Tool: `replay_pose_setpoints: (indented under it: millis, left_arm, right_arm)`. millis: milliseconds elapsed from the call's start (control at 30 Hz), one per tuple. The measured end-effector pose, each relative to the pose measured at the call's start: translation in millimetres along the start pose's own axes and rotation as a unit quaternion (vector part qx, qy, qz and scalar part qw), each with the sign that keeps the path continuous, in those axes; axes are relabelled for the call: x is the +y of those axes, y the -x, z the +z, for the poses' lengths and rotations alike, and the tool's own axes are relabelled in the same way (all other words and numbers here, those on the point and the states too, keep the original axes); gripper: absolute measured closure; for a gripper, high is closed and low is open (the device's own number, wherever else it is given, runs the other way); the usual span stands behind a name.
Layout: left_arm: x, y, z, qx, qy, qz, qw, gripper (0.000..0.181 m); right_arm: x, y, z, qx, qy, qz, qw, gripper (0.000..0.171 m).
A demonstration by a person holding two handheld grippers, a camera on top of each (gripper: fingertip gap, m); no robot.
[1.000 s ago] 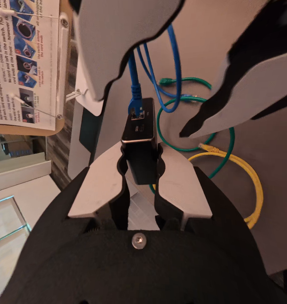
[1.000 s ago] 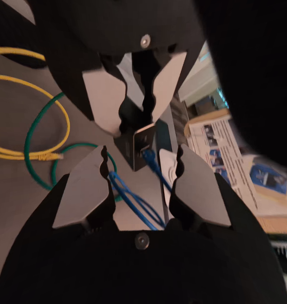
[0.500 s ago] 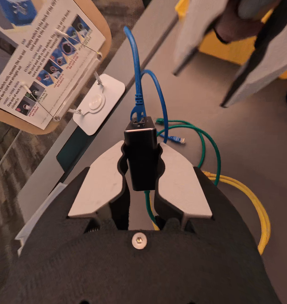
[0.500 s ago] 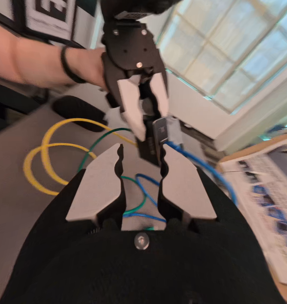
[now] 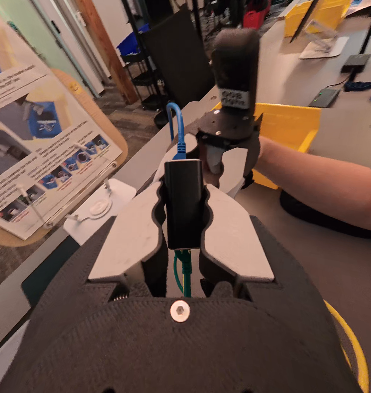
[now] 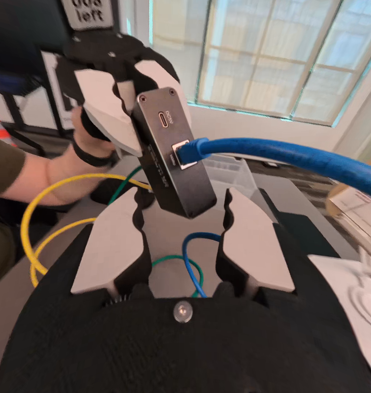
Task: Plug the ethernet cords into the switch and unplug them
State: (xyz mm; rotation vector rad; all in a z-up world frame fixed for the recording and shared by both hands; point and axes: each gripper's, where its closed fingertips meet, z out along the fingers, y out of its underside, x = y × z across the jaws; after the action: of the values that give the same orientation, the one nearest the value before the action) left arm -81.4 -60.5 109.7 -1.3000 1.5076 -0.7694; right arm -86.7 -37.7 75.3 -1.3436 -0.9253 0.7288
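Lettered switch (image 6: 176, 153) in left claw (image 5: 183, 209)

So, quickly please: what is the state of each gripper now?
Left gripper: shut on the switch.
Right gripper: open, holding nothing; the switch is just ahead of its fingertips.

Grey tabletop (image 5: 308, 276), bright gridded window (image 6: 276, 59), black wire shelving (image 5: 146, 63), wooden post (image 5: 108, 53).
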Motion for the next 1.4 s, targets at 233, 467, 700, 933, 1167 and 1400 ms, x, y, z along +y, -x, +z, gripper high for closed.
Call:
replay_pose_setpoints:
  millis: [233, 467, 700, 933, 1167, 1400]
  left_arm:
    - [-3.0, -21.0, -4.7, 0.069, -0.020, 0.027, 0.997, 0.149]
    - [22.7, 4.6, 9.1, -0.004, -0.009, 0.103, 0.995, 0.128]
    - [46.9, -1.3, 42.8, 0.020, 0.013, 0.201, 0.979, 0.133]
    - [51.0, 4.5, 54.4, 0.042, -0.008, 0.246, 0.968, 0.140]
    - [52.0, 12.9, 47.2, -0.025, 0.024, 0.322, 0.946, 0.144]
    - [43.4, 7.9, 30.4, -0.024, 0.006, 0.330, 0.944, 0.144]
  right_arm:
    - [-3.8, 21.7, -8.2, -0.082, -0.013, -0.038, 0.996, 0.131]
    - [5.1, 3.5, -10.9, 0.026, 0.079, -0.155, 0.984, 0.138]
    - [26.0, -7.2, -18.1, 0.069, 0.150, -0.263, 0.950, 0.138]
    - [32.7, -15.2, -23.6, 0.085, 0.159, -0.297, 0.938, 0.138]
    - [31.9, -24.1, -17.9, 0.123, 0.184, -0.308, 0.925, 0.136]
    - [15.7, -11.3, -13.0, 0.127, 0.177, -0.353, 0.910, 0.137]
